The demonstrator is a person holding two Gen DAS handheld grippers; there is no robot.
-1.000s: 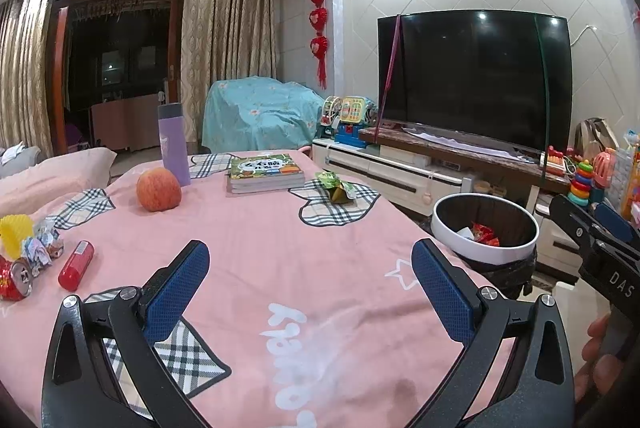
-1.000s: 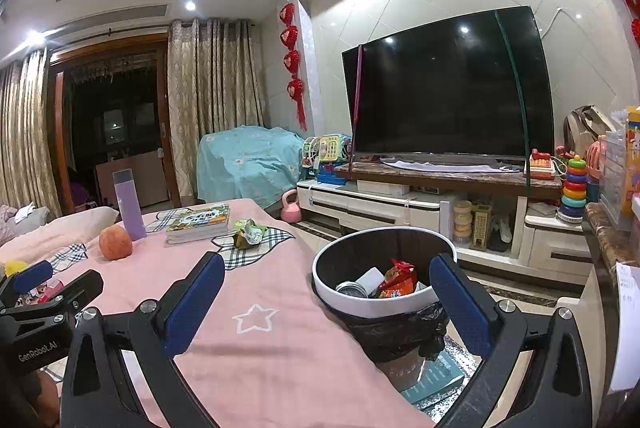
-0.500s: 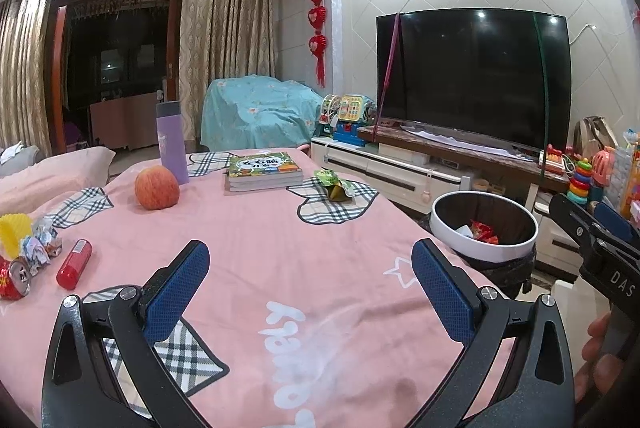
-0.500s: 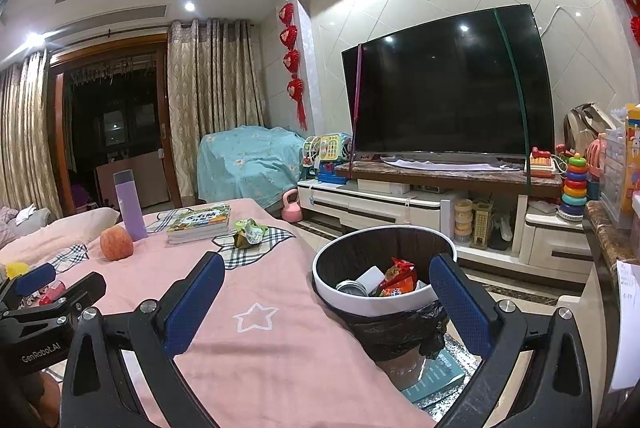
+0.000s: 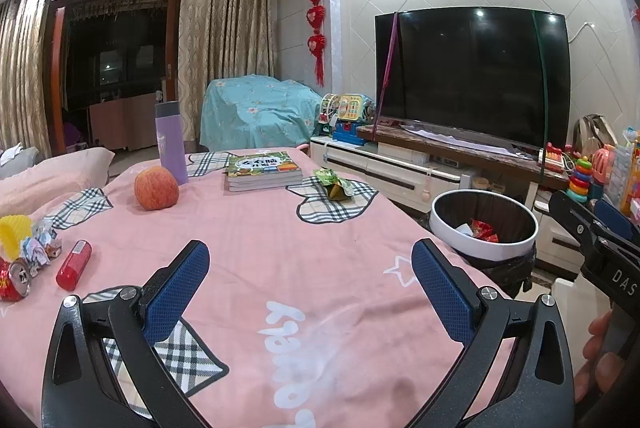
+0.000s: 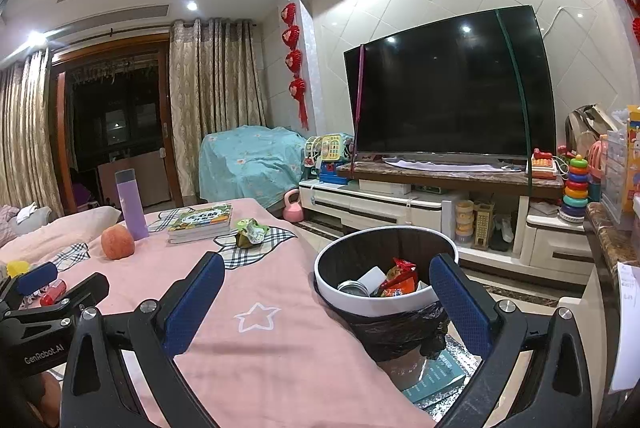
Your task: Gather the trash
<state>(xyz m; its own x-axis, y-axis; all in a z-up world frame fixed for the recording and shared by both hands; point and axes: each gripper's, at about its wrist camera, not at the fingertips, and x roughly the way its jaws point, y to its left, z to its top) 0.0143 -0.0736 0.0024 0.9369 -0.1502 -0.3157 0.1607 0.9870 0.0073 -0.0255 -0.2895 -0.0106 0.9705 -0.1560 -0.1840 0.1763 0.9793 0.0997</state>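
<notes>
Both the left gripper [image 5: 310, 282] and right gripper [image 6: 326, 294] hover with fingers spread and empty, the right above the bin [image 6: 386, 270] beside the table [image 5: 280, 248], while the green wrapper [image 5: 334, 183] waits near the books [image 5: 264, 169].

Apple [image 5: 156, 187], purple bottle [image 5: 171, 143], books [image 5: 263, 172]

Pink-clothed table [image 5: 280, 248]: apple [image 5: 156, 187], books [image 5: 262, 171]

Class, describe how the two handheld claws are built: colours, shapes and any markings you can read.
Both the left claw and the right claw have black, angular frames with silver screws and blue textured pads. Lettering reads "GenRobot.AI" on the left, "DAS" on the right.
</notes>
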